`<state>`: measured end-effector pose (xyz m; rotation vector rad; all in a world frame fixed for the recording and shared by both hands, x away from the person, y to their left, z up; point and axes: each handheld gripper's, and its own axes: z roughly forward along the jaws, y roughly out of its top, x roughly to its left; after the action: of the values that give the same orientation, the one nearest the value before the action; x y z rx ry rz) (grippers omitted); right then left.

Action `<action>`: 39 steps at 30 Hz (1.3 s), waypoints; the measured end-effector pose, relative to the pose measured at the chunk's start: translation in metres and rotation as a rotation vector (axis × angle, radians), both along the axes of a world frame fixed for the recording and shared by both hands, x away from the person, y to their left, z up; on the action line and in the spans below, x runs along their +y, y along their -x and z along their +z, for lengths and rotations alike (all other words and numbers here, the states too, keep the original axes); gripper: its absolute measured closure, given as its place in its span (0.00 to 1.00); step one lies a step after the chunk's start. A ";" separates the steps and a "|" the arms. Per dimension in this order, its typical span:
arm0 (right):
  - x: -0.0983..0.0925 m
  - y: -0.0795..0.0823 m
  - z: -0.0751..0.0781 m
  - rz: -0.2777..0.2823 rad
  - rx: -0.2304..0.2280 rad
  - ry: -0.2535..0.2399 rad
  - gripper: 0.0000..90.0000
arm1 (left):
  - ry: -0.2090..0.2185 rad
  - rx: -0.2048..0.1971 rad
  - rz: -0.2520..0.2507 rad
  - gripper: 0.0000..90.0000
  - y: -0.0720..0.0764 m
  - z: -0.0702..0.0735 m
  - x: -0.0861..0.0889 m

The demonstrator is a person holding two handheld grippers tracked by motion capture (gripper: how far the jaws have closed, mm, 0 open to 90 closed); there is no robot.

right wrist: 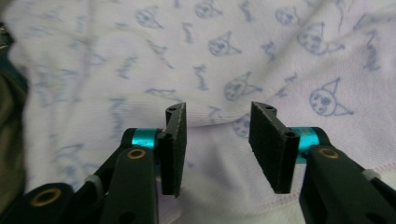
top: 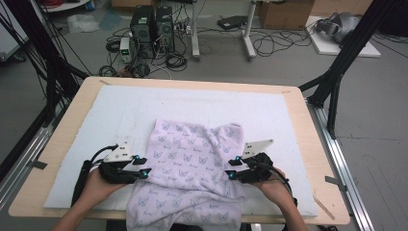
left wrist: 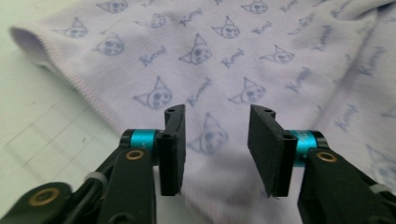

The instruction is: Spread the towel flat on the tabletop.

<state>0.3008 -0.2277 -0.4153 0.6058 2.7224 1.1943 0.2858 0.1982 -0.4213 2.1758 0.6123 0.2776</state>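
Hovering over a lilac cat-print towel (top: 190, 173), the left gripper (top: 145, 166) and right gripper (top: 232, 168) both stand parted with nothing pinched; fabric lies just beyond their fingertips. To fold well, each should bite one hem edge evenly before lifting.

A lab or robotics workroom: beyond the tongs, past the far edge of the wooden table (top: 308, 144), two computer towers (top: 153, 29) stand on a bare grey floor among loose cables (top: 269, 43). Black frame struts (top: 344, 57) flank the table, and a cardboard box (top: 286, 13) sits farther back.
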 end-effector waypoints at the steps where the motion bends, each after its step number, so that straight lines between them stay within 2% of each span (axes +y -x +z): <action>1: 0.002 -0.004 -0.003 -0.004 0.011 0.011 0.61 | -0.013 0.014 -0.005 0.60 -0.006 -0.004 -0.006; 3: 0.005 -0.010 -0.009 -0.008 0.031 0.014 0.61 | -0.030 0.038 -0.020 0.60 -0.013 -0.011 -0.013; 4: 0.007 -0.011 -0.011 -0.006 0.034 0.028 0.62 | -0.042 0.058 -0.032 0.64 -0.015 -0.015 -0.016; 5: 0.009 -0.010 -0.013 0.000 0.043 0.046 0.62 | -0.056 0.061 -0.047 0.72 -0.016 -0.020 -0.019; 6: 0.011 -0.010 -0.018 0.020 0.058 0.076 0.72 | -0.047 0.039 -0.038 0.88 -0.014 -0.021 -0.018; 7: 0.011 -0.010 -0.018 0.020 0.058 0.076 0.72 | -0.043 0.049 -0.032 0.88 -0.015 -0.020 -0.017; 8: 0.012 -0.007 -0.021 0.018 0.061 0.080 0.78 | -0.054 0.056 -0.033 0.96 -0.016 -0.019 -0.017; 9: 0.010 -0.006 -0.021 0.021 0.053 0.072 0.90 | -0.066 0.052 -0.029 0.96 -0.015 -0.018 -0.017; 10: 0.009 -0.007 -0.021 0.032 0.089 0.061 0.96 | -0.078 0.045 -0.024 0.97 -0.013 -0.017 -0.018; 12: 0.009 -0.001 -0.018 0.052 0.074 0.066 0.98 | -0.093 0.031 -0.020 0.98 -0.006 -0.014 -0.017; 15: 0.010 0.006 -0.014 0.068 0.059 0.072 0.98 | -0.073 0.022 -0.015 0.98 0.009 -0.010 -0.008; 19: 0.008 0.025 -0.007 0.103 0.047 0.029 0.98 | -0.049 0.026 -0.024 0.98 0.036 -0.004 0.005; 22: 0.007 0.046 0.000 0.150 0.037 0.004 0.98 | -0.033 0.032 -0.053 0.98 0.058 0.001 0.012; 24: 0.005 0.056 0.006 0.174 0.026 -0.026 0.96 | -0.019 0.022 -0.057 0.95 0.065 0.004 0.015; 25: 0.003 0.058 0.011 0.180 0.022 -0.046 0.91 | -0.010 0.017 -0.055 0.90 0.065 0.006 0.017; 27: 0.001 0.055 0.019 0.156 0.003 -0.069 0.82 | 0.014 0.003 -0.029 0.80 0.057 0.010 0.020; 29: 0.001 0.044 0.024 0.141 -0.024 -0.055 0.75 | 0.039 -0.008 0.007 0.73 0.044 0.012 0.022; 31: 0.003 0.028 0.023 0.115 -0.036 -0.037 0.70 | 0.049 -0.024 0.021 0.70 0.030 0.013 0.020; 34: 0.008 0.004 0.013 0.063 -0.025 -0.033 0.63 | 0.028 -0.026 0.019 0.66 0.010 0.007 0.010; 37: 0.013 -0.013 0.000 0.024 -0.004 -0.027 0.59 | -0.010 0.014 0.021 0.60 -0.009 -0.004 0.000; 39: 0.017 -0.020 -0.008 0.006 0.007 0.012 0.58 | -0.028 0.054 0.009 0.60 -0.018 -0.012 -0.005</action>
<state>0.3205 -0.2105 -0.4228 0.6018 2.7371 1.1790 0.3042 0.1932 -0.4330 2.2138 0.6518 0.2338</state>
